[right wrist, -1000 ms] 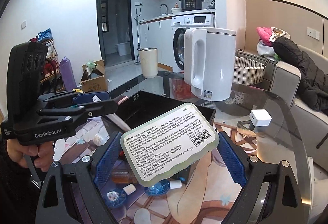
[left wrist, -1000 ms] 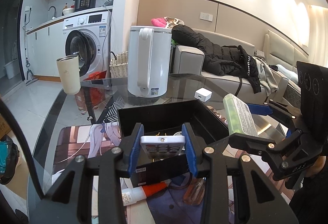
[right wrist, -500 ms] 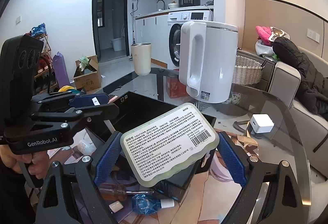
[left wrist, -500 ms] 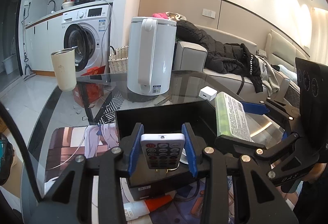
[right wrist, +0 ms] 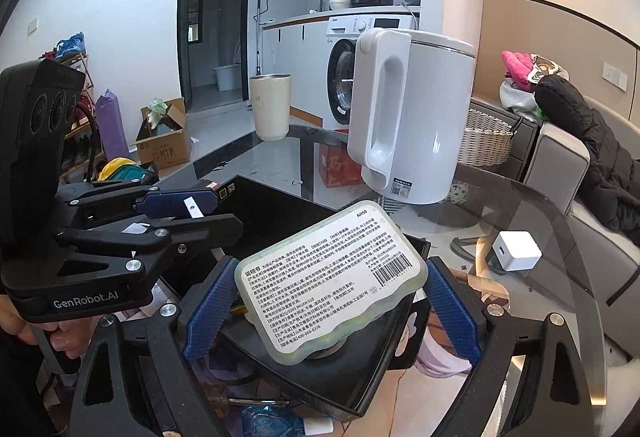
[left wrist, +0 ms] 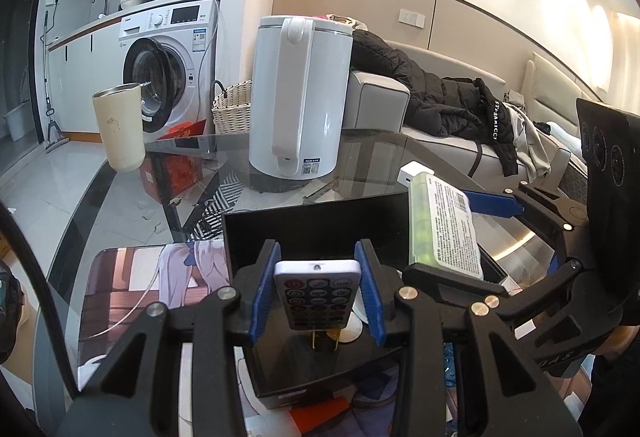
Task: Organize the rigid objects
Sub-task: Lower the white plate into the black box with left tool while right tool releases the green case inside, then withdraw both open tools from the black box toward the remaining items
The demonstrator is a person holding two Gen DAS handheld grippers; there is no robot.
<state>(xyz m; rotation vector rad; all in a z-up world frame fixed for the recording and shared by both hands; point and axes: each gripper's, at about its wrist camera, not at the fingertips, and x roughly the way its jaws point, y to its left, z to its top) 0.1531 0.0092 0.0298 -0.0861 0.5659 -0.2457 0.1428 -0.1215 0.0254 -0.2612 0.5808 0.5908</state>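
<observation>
- The left tongs [left wrist: 317, 295] grip a small white remote control [left wrist: 317, 292] between the two blue pads; the buttons face the camera.
- The remote control is held in the air above the open black box [left wrist: 316, 225], over its near part.
- The right tongs [right wrist: 326, 301] grip a pale green flat case [right wrist: 330, 283] with a white printed label and a barcode; the case is tilted and sits between the blue pads.
- This green case is also over the black box [right wrist: 272, 213], more at its right side. In the left wrist view the case [left wrist: 442, 225] is seen edge-on, just beside the remote control.
- Some small round things lie on the bottom of the box, but I cannot tell what they are.
- The box stands on a glass desk [left wrist: 372, 157], partly on a mat with a cartoon picture [left wrist: 160, 277].
- Behind the box, a white electric kettle [left wrist: 300, 105] stands upright on the desk, and a small white cube charger [right wrist: 516, 251] lies to the right of it.
- A beige tumbler [left wrist: 119, 127] stands near the far left edge of the desk.
</observation>
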